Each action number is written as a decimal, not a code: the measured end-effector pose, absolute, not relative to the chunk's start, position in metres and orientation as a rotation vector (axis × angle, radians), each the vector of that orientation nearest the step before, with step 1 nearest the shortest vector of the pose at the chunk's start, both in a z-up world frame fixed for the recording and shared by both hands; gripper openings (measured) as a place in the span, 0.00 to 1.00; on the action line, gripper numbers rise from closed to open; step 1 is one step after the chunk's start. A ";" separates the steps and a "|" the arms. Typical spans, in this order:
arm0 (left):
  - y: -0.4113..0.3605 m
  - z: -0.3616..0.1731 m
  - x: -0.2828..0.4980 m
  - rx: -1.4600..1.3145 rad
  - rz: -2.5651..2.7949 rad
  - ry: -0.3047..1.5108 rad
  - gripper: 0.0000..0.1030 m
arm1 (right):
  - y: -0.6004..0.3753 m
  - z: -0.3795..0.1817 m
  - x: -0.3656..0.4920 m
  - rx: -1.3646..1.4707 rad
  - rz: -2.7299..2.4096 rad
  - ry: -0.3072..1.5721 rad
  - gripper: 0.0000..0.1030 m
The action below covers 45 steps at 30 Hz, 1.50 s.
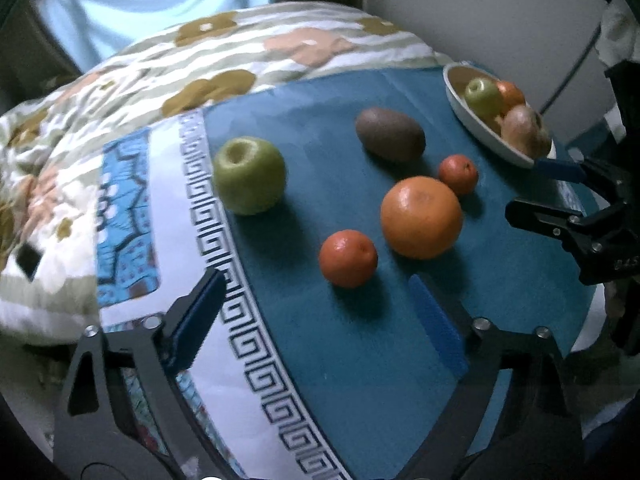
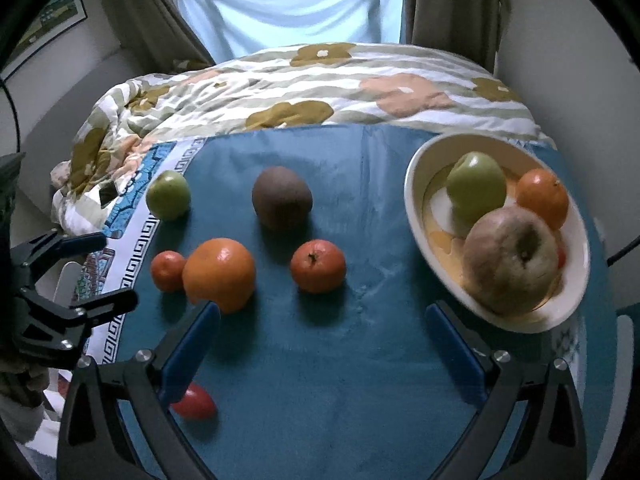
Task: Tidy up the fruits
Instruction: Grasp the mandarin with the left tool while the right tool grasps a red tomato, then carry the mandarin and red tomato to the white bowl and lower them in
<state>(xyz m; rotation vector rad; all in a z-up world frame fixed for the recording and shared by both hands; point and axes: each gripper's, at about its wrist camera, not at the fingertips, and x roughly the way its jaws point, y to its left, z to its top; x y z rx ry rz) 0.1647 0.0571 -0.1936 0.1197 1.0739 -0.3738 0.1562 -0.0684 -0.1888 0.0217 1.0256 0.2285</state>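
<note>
On the blue cloth (image 2: 320,360) lie a green apple (image 1: 249,176) (image 2: 168,195), a brown kiwi (image 1: 390,134) (image 2: 281,197), a big orange (image 1: 421,217) (image 2: 219,274), two small tangerines (image 1: 348,258) (image 1: 458,174) (image 2: 318,266) (image 2: 168,271) and a red tomato (image 2: 195,403). A white bowl (image 2: 416,208) (image 1: 480,128) at the right holds a green apple (image 2: 476,186), a tangerine (image 2: 542,196) and a pale apple (image 2: 512,258). My left gripper (image 1: 320,320) is open and empty above the cloth, near the closer tangerine. My right gripper (image 2: 324,356) is open and empty, beside the bowl.
The cloth has a white patterned border (image 1: 224,280) on the left. A flowered quilt (image 2: 320,84) lies behind it, with curtains and a window (image 2: 296,4) beyond. A wall stands at the right.
</note>
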 end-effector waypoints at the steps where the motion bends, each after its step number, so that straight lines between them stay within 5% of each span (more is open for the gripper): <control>1: 0.055 -0.197 0.166 0.125 -0.385 1.077 0.87 | -0.068 -0.192 0.156 0.022 0.225 1.029 0.98; 8: 0.038 -0.216 0.178 0.184 -0.476 1.084 0.69 | -0.067 -0.206 0.159 0.040 0.188 1.048 0.95; 13: 0.029 -0.221 0.179 0.229 -0.505 1.075 0.40 | -0.065 -0.211 0.163 0.034 0.187 1.065 0.86; 36: 0.045 -0.220 0.175 0.192 -0.448 1.096 0.39 | -0.057 -0.222 0.182 -0.019 0.201 1.035 0.65; 45: 0.045 -0.217 0.175 0.179 -0.426 1.093 0.39 | -0.052 -0.222 0.192 -0.025 0.249 1.012 0.35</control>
